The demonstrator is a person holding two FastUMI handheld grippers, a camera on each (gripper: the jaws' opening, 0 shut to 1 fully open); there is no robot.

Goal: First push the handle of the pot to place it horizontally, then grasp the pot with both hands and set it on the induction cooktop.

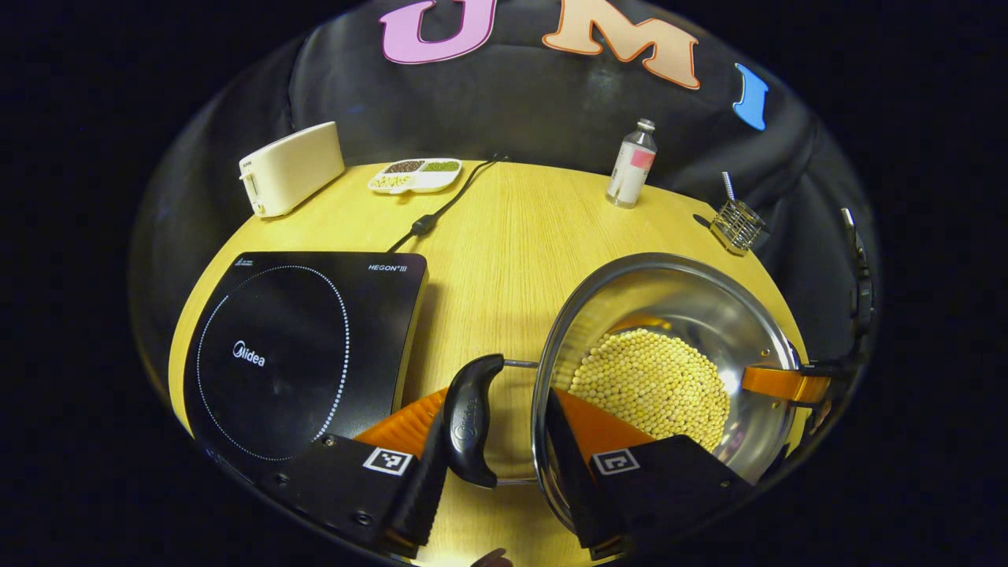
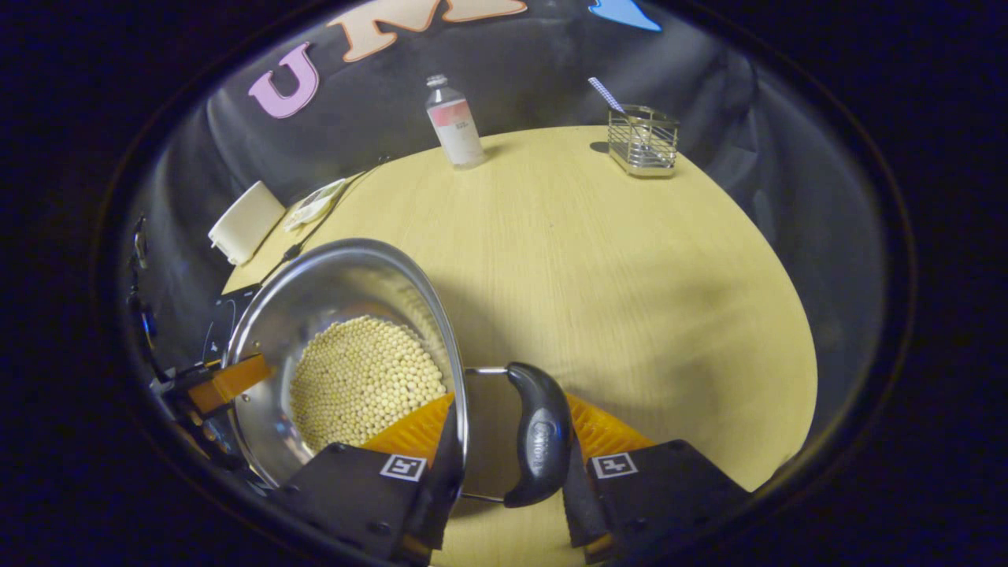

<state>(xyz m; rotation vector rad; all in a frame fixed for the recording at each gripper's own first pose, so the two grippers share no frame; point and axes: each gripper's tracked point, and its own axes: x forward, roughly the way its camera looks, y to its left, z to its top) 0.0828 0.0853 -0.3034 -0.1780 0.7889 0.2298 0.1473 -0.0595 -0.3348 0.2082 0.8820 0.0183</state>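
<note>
Steel pot [image 1: 693, 315] of beans beside black induction cooktop [image 1: 299, 354]

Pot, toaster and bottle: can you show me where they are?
pot [image 1: 713, 315], left gripper view, bare inner wall.
toaster [image 1: 295, 165], left gripper view, broad side.
bottle [image 2: 457, 126], right gripper view, label.

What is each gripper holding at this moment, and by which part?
Both hold the pot: the left gripper spans its left handle and rim, the right gripper its right handle and rim.

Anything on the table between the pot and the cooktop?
Nothing visible. In the left gripper view only bare table lies between the pot and the cooktop; its cord runs back, out of the way.
</note>
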